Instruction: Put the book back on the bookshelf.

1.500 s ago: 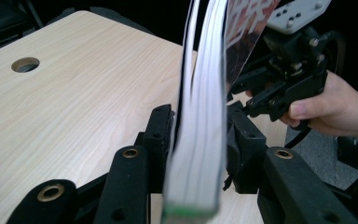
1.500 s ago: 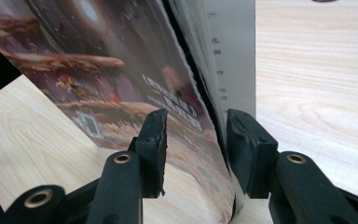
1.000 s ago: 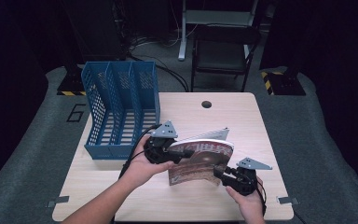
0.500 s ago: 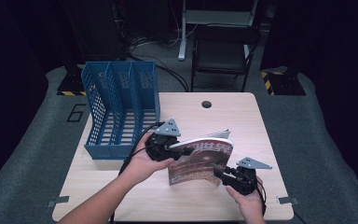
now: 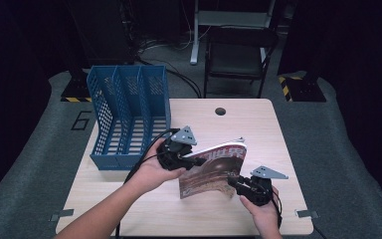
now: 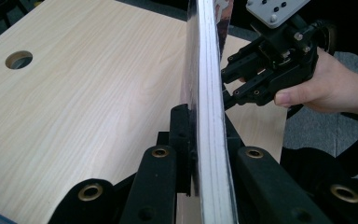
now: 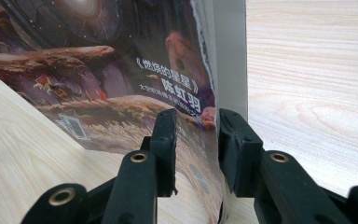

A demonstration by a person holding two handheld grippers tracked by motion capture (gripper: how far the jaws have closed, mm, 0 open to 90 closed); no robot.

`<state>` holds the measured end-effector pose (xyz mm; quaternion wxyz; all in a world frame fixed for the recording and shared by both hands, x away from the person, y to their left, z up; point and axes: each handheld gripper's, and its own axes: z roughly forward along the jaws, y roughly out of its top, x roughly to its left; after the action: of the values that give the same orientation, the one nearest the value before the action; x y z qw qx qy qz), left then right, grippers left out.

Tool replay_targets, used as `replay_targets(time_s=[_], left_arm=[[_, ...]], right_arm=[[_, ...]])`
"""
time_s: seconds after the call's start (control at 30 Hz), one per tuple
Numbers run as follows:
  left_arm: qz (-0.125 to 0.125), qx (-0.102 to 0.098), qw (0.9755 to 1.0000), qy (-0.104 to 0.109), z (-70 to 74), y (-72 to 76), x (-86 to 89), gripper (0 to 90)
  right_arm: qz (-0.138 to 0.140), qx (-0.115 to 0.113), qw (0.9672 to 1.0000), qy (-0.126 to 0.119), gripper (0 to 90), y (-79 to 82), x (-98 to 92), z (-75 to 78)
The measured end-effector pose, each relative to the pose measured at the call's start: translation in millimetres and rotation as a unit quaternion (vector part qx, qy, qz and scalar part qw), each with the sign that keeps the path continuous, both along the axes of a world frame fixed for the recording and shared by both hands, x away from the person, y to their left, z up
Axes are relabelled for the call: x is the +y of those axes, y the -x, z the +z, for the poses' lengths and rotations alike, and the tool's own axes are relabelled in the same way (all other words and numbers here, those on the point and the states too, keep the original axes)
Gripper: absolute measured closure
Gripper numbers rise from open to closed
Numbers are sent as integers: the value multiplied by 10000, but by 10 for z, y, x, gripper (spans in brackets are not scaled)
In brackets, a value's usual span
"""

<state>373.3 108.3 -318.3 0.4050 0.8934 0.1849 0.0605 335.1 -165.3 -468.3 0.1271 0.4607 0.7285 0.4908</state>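
From the high view, a thin paperback magazine with a dark reddish glossy cover [image 5: 214, 169] stands on edge on the pale wooden table [image 5: 258, 129], just right of the blue plastic mesh file rack with three slots [image 5: 129, 114]; the left gripper [image 5: 191, 160] clamps its upper left corner, while the right gripper [image 5: 235, 185] meets its lower right edge. A second ago the left gripper sat a little lower and further left, and its jaws were wider; they have since closed onto the pages. In the left gripper view, the magazine's white page edge [image 6: 209, 116] runs straight up between the jaws, which press on both sides, with the other gripper [image 6: 235, 88] at its far edge. In the right gripper view, the cover [image 7: 98, 60] curves between jaws that have just been narrowing; the cover lies against the left pad [image 7: 168, 135], but whether the right pad grips I cannot tell. The risk, I judge, is the floppy magazine buckling or slipping if the right jaws close on the cover alone, or catching the rack's divider while being lifted.
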Motion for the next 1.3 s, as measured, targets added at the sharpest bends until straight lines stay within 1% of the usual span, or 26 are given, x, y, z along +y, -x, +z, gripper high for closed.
replay_targets(time_s=[0.13,0.17,0.27,0.33,0.37,0.4,0.47,0.53,0.6,0.63,0.7,0.83,0.9,0.93,1.07,1.1,1.13,1.17,1.23,1.3], left_arm=[[12,107,9999,-56,19,-33,-8,816],[50,123,9999,-28,19,-38,-14,814],[27,190,9998,-44,30,-51,-18,807],[47,292,9995,58,29,-57,-28,791],[68,420,9990,124,31,-65,-31,788],[54,424,9990,102,33,-72,-31,785],[54,367,9993,43,39,-73,-40,790],[38,253,9997,-59,49,-77,-48,798],[27,247,9996,-127,58,-77,-54,800],[35,269,9996,-96,55,-79,-59,801],[29,254,9996,-108,55,-82,-65,803],[-67,242,9995,-200,66,-88,-76,804],[-119,244,9992,-290,77,-91,-85,805],[-119,205,9992,-321,79,-94,-90,805],[-73,188,9991,-376,80,-105,-100,808],[-89,183,9989,-419,82,-112,-96,808],[-44,198,9990,-394,76,-109,-102,809],[-79,198,9987,-473,77,-115,-99,809],[-66,179,9982,-572,61,-114,-106,813],[-78,166,9980,-606,56,-116,-102,822]], right_arm=[[-25,-7,10000,-8,679,7,-3,-7],[-19,-7,10000,-25,679,10,-5,-8],[-16,-3,10000,-29,679,10,-7,-10],[-2,-15,10000,-48,678,7,-7,-12],[-5,-15,10000,-57,678,6,-7,-13],[-7,-13,10000,-61,678,5,-8,-14],[-10,-10,10000,-67,677,4,-8,-14],[-15,-10,10000,-71,675,4,-7,-14],[-18,-9,9999,-102,673,2,-9,-16],[-12,-3,9999,-102,672,2,-10,-16],[-30,31,9999,-129,668,4,-10,-15],[-34,21,9999,-167,652,-9,-17,-21],[-48,69,9998,-161,649,-8,-15,-16],[-42,72,9998,-160,648,-9,-16,-16],[-13,55,9999,-163,647,-14,-17,-16],[-17,46,9999,-158,646,-14,-16,-16],[-21,31,9999,-158,644,-14,-14,-17],[-15,34,9999,-150,643,-14,-14,-16],[-16,34,9999,-157,642,-13,-14,-16],[-1,30,9999,-150,642,-13,-16,-16]])
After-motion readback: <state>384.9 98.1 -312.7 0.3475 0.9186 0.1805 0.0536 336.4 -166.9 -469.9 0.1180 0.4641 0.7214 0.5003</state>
